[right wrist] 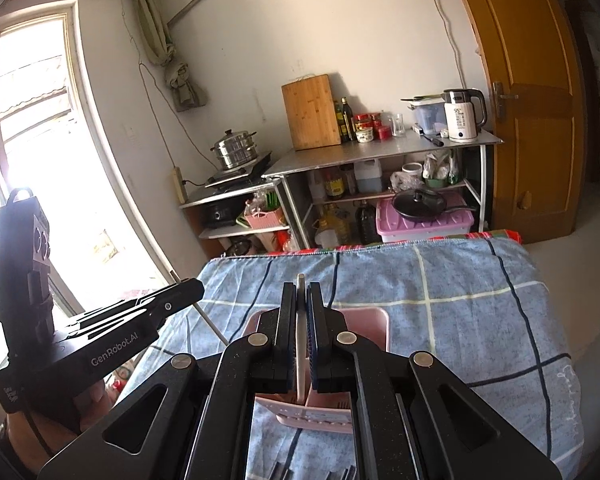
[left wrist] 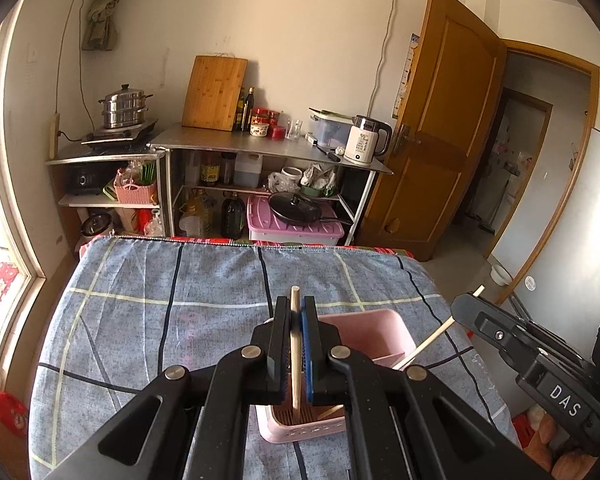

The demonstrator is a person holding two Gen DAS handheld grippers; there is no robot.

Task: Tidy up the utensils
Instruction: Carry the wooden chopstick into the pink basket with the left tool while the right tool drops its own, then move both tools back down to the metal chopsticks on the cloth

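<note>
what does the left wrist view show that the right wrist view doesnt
Only the left wrist view shows the open doorway into a further room, a white bowl on the floor, and the left gripper shut on a wooden chopstick whose lower end reaches into the holder.

Only the right wrist view shows the bright window, and the right gripper shut on a pale chopstick.

Both show the pink utensil holder, the blue checked cloth, the white kettle and the cutting board.
</note>
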